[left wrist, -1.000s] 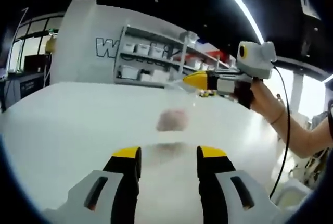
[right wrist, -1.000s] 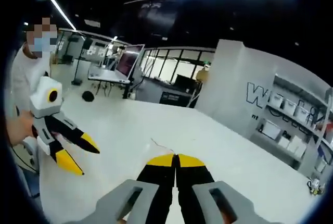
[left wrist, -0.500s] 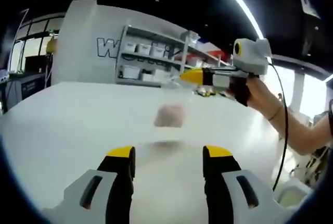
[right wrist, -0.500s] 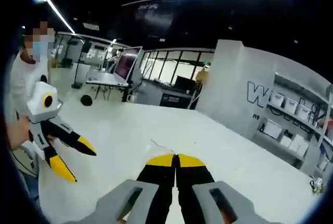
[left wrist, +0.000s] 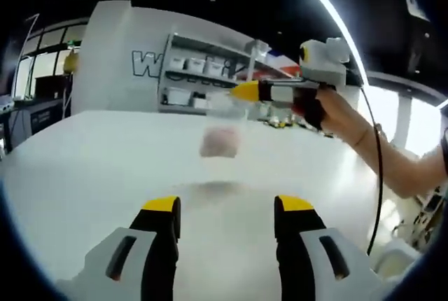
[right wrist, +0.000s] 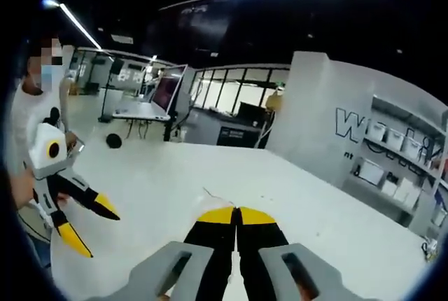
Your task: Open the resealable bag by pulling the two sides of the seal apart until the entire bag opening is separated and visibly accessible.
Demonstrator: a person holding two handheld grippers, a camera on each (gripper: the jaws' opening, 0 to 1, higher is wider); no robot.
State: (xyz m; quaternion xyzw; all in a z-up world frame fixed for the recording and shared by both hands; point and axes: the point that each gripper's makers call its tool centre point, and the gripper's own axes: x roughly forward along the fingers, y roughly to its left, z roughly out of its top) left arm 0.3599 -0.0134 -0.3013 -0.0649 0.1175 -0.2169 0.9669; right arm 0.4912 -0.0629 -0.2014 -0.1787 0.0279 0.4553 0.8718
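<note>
Left claw [left wrist: 223,206]: near edge of the left gripper view, jaws spread wide with bare tabletop between them, holding nothing. Seen from the right gripper view it hangs at the far left [right wrist: 82,222], yellow tips parted, a person's hand behind it.

Right claw [right wrist: 236,211]: jaws pressed together tip to tip; a thin wisp of clear film sticks out beyond the tips. In the left gripper view the same claw [left wrist: 239,91] comes in from the right, held level above the tabletop.

Resealable bag [left wrist: 222,129]: clear, hanging free in the air from the right claw's tip, pinched at its top edge. It is off the tabletop; a soft shadow lies beneath it.

Bag contents [left wrist: 220,142]: a pale pinkish lump, blurred; cannot tell what it is. It sits low in the bag.

Why held so (judgement): hanging the bag by one side lets the weight pull the film straight and puts the seal's other side up for the free claw.

Seal: too blurred to tell whether any part has parted; judged still to be opened.

Next move (judgement): left claw must rise to the top edge and take the opposite lip only.

Tabletop [left wrist: 91,154]: white, wide.

Shelving [left wrist: 199,77]: far back, carrying white bins.
</note>
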